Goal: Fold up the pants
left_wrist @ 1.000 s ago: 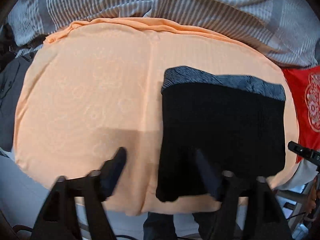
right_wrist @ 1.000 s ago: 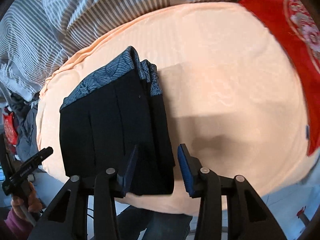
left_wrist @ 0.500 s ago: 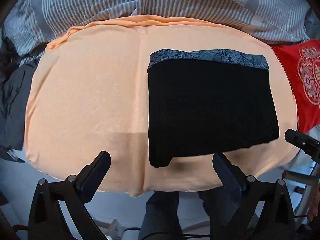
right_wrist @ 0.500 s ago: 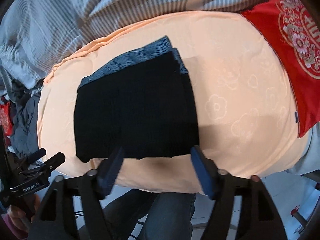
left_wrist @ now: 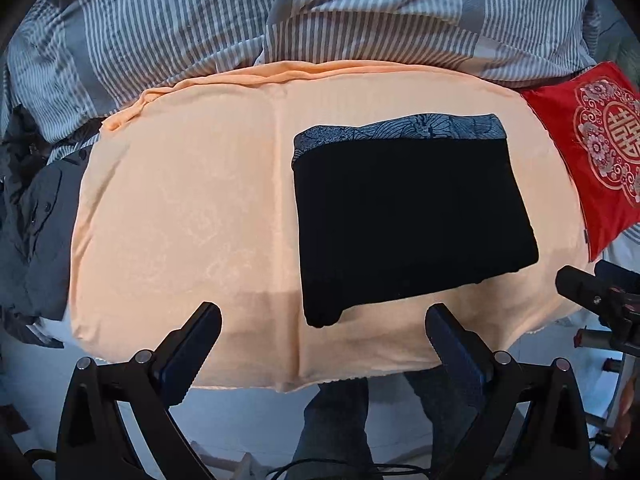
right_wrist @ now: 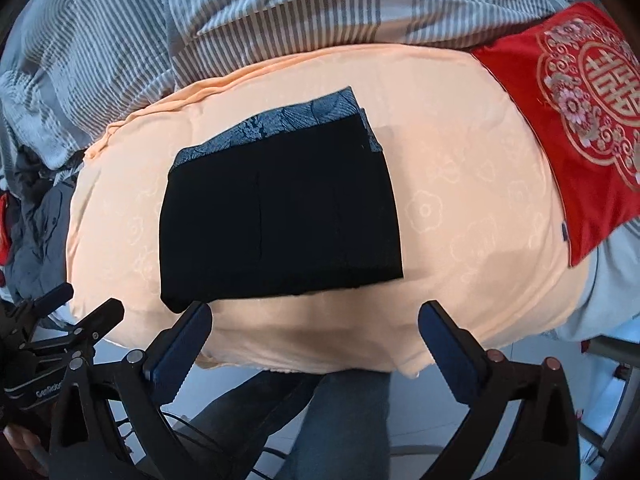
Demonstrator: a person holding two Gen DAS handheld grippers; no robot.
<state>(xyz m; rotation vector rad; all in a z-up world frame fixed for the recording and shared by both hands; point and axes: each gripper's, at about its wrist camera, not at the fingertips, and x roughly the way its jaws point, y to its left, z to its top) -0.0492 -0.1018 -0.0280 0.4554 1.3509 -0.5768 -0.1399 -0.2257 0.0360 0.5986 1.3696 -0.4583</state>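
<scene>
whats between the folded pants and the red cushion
Nothing: only a bare strip of the orange cover separates the folded pants from the red cushion, clearest in the right wrist view.

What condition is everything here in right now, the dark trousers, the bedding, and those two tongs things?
Black pants with grey patterned waistband: folded into a flat rectangle, lying free on the sheet.
Peach sheet: spread smooth, bearing the pants.
Striped grey duvet: rumpled behind the sheet.
Red embroidered cushion: lying flat beside the sheet.
Left tongs: open, empty, above the sheet's near edge.
Right tongs: opening wide, nothing between them.
</scene>
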